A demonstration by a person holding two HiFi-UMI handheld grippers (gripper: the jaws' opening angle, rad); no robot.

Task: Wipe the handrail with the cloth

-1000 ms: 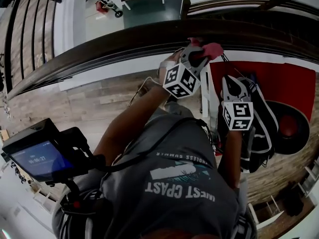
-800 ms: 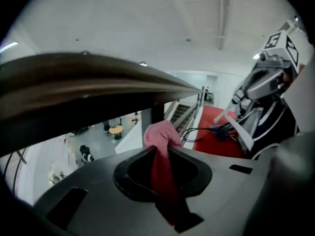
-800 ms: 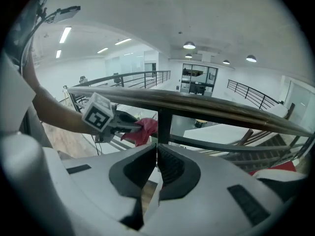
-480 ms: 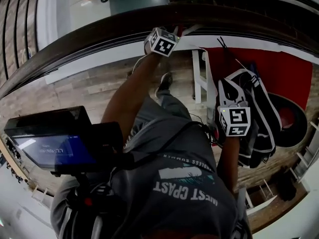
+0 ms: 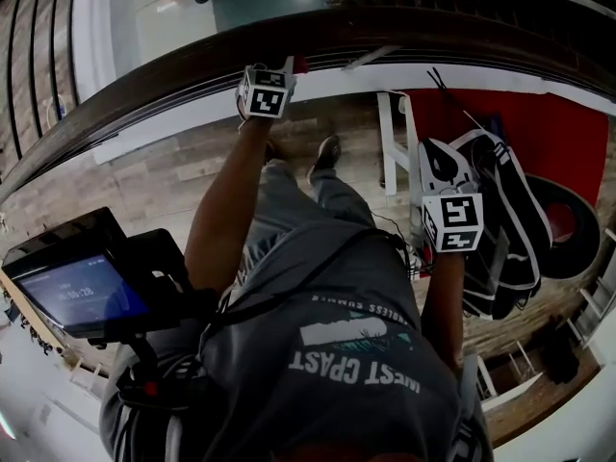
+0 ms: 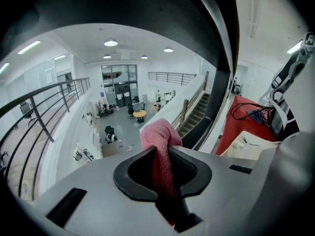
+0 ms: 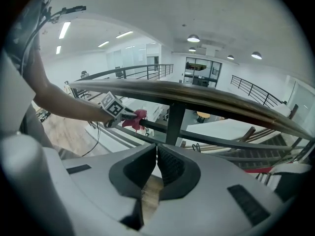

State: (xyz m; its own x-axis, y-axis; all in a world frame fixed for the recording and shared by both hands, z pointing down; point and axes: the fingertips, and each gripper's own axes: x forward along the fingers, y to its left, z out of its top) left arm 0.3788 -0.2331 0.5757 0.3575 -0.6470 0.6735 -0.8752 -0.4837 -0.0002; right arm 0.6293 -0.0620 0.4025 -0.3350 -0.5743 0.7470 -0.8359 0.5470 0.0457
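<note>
- The left gripper [image 5: 285, 69] is clamped on the red cloth [image 6: 160, 144]. The cloth's long axis runs along the jaws, and a bunched end sticks out past the tips toward 12 o'clock in the left gripper view.
- In the head view the cloth [image 5: 300, 64] sits at the lower edge of the dark handrail [image 5: 404, 35], at about 11 o'clock from the person's torso.
- The handrail's long axis sweeps in a curve from 8 o'clock to 3 o'clock across the head view.
- In the right gripper view the cloth [image 7: 136, 118] lies just under the wide handrail [image 7: 206, 96], at the left end of a thin dark bar [image 7: 206, 139].
- The right gripper [image 7: 155, 168] is closed with nothing between its jaws. It is held at 3 o'clock, well apart from the handrail.
</note>
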